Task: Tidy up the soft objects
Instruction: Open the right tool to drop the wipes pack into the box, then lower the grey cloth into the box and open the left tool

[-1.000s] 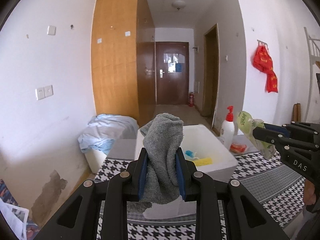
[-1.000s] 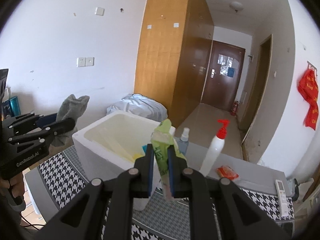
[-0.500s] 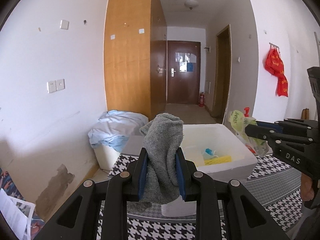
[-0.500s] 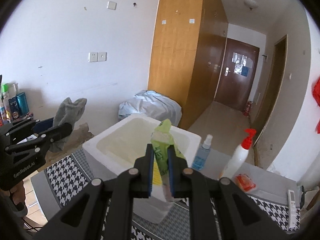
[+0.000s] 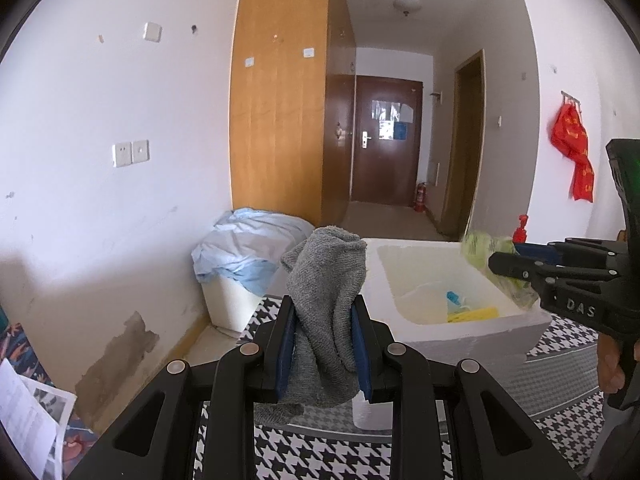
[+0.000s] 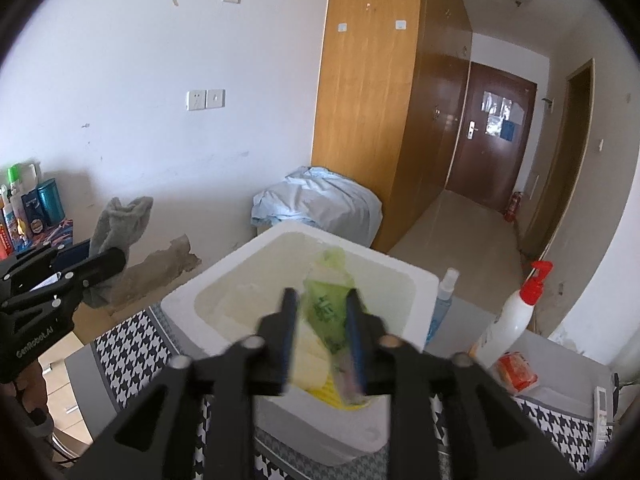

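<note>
A grey knitted cloth (image 5: 326,280) stands up between the blue pads of my left gripper (image 5: 324,308), which is shut on it. In the right wrist view that gripper (image 6: 100,260) and the cloth (image 6: 120,220) hang at the left, beside the white foam box (image 6: 400,276). My right gripper (image 6: 320,300) is over the box and its jaws are opening. A green plastic packet (image 6: 328,276) sits loose and blurred between the spread pads, above the box's inside. The left wrist view shows the packet (image 5: 480,242) at the right gripper's tips (image 5: 500,258), over the box rim (image 5: 472,336).
The box stands on a houndstooth table cover (image 5: 312,452) and holds yellow and blue items. Right of it are a spray bottle (image 6: 442,300), a red-capped pump bottle (image 6: 516,312), an orange packet (image 6: 516,372) and a remote (image 6: 600,404). Blue bedding (image 5: 248,248) is heaped behind.
The right gripper moved in over the foam box, and its jaws have spread off the green packet. The left gripper drifted sideways, still gripping the grey cloth.
</note>
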